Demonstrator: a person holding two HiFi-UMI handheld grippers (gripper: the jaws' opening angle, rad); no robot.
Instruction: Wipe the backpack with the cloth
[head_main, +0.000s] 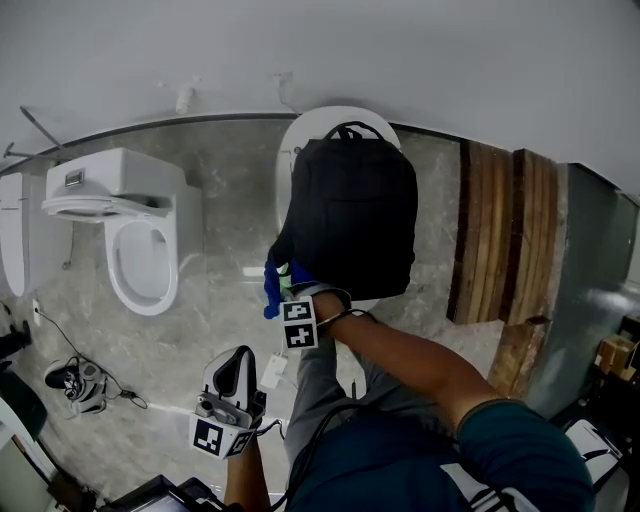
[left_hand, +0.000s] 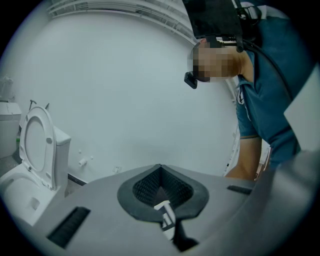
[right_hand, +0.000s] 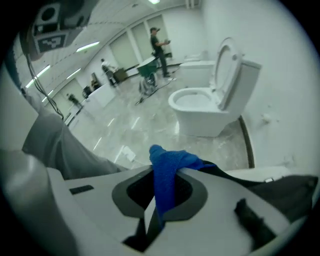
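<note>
Against the backpack (head_main: 352, 215), right hand-held gripper (head_main: 289, 288) clamps the cloth (head_main: 270, 296); left hand-held gripper (head_main: 238, 358) closed, well apart.

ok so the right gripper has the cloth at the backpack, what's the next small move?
Probably sweep the right gripper up and across the backpack front panel. Its jaws are shut on the blue cloth, which sits at the bag's lower left corner, so most of the panel lies ahead of it. The left gripper hangs low, shut and empty, clear of the bag.
</note>
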